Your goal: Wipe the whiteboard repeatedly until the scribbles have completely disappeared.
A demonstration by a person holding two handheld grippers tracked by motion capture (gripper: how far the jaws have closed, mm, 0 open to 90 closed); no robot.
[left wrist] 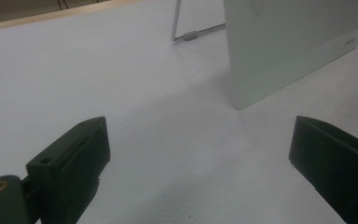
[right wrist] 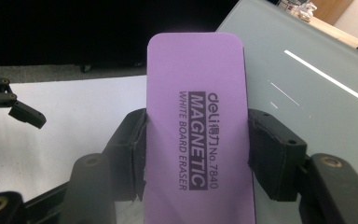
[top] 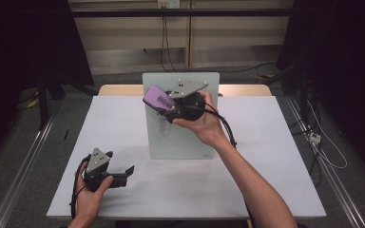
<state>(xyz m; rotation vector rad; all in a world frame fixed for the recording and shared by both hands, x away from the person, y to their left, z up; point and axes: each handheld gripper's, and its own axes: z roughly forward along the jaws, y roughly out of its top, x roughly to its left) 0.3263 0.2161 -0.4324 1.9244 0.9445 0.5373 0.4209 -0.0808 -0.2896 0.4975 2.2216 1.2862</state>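
A purple magnetic whiteboard eraser (top: 157, 99) (right wrist: 198, 116) sits between the pads of my right gripper (top: 165, 106) (right wrist: 198, 133), which is shut on its two long sides. The gripper holds it at the upper left corner of a small upright whiteboard (top: 183, 137) (right wrist: 307, 88) in the middle of the table; whether the eraser touches the board I cannot tell. Faint marks (top: 159, 126) show on the board's left part. My left gripper (top: 121, 165) (left wrist: 200, 144) rests low at the table's front left, jaws wide open with nothing between them, pointing toward the board (left wrist: 289, 46).
The white table (top: 123, 118) has bare room left, right and in front of the board. A metal stand leg (left wrist: 191, 36) props the board from behind. Dark frames and cables surround the table; rails run along the floor on both sides.
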